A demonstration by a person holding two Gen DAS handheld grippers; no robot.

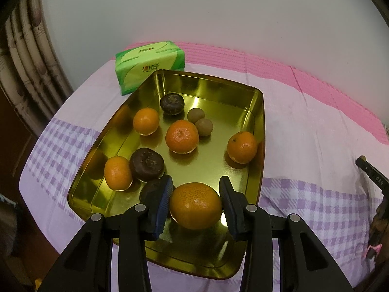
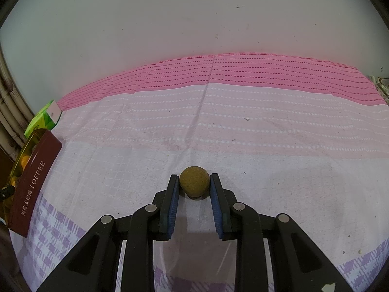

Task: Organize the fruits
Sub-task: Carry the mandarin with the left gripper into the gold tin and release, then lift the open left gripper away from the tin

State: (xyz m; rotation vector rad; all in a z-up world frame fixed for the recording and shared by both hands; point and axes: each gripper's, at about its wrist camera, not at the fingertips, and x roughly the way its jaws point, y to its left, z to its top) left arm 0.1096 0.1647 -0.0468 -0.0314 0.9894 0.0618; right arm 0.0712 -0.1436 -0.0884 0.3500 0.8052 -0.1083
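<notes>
Left wrist: left gripper (image 1: 196,196) spread wide around tangerine (image 1: 196,205) in gold tin (image 1: 259,131), no contact seen | Right wrist: right gripper (image 2: 194,185) pinching longan (image 2: 194,185) above cloth (image 2: 267,133) | Risk: round fruit rolling off upon release.

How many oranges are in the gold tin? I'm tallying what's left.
5: between the left gripper's fingers, front-left, back-left, centre, right wall. None seem hidden.
</notes>
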